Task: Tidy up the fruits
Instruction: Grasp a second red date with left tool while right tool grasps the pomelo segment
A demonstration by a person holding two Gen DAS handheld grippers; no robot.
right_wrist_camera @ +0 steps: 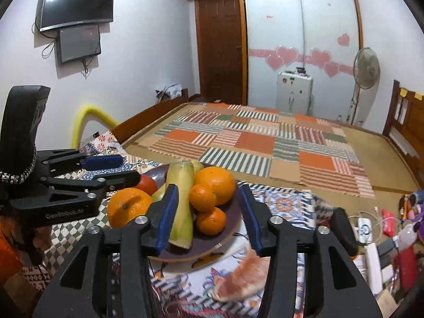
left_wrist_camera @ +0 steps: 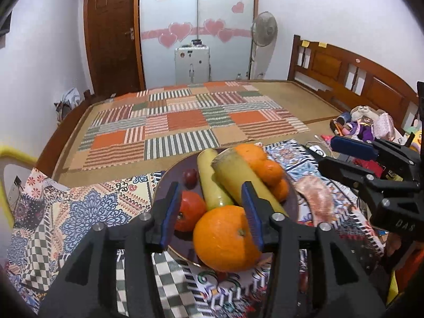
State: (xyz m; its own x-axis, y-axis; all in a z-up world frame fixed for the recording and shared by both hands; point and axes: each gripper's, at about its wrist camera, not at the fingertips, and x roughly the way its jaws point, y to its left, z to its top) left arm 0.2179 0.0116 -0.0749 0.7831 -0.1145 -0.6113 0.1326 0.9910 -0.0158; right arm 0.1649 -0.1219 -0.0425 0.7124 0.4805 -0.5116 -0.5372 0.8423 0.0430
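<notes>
A dark purple plate (left_wrist_camera: 165,182) (right_wrist_camera: 228,225) stands on a patterned cloth. It carries a large orange (left_wrist_camera: 222,238) (right_wrist_camera: 127,206) at the near rim, a red tomato (left_wrist_camera: 190,209) (right_wrist_camera: 145,184), two long yellow-green fruits (left_wrist_camera: 238,175) (right_wrist_camera: 182,206), another orange (right_wrist_camera: 216,182), two tangerines (right_wrist_camera: 202,197) and a small dark red fruit (left_wrist_camera: 190,176). My left gripper (left_wrist_camera: 210,188) (right_wrist_camera: 129,168) hangs open above the plate, its right pad over the large orange's edge. My right gripper (right_wrist_camera: 208,188) (left_wrist_camera: 326,153) is open too, over the plate's right side. A blurred pinkish wedge (right_wrist_camera: 243,278) (left_wrist_camera: 316,196) lies on the cloth beside the plate.
Behind the plate stretches a bed with a patchwork blanket (left_wrist_camera: 185,124) and a wooden headboard (left_wrist_camera: 344,69). Toys, cables and chargers (right_wrist_camera: 376,235) crowd the right. A fan (right_wrist_camera: 367,69) and a silver case (right_wrist_camera: 294,90) stand at the far wall.
</notes>
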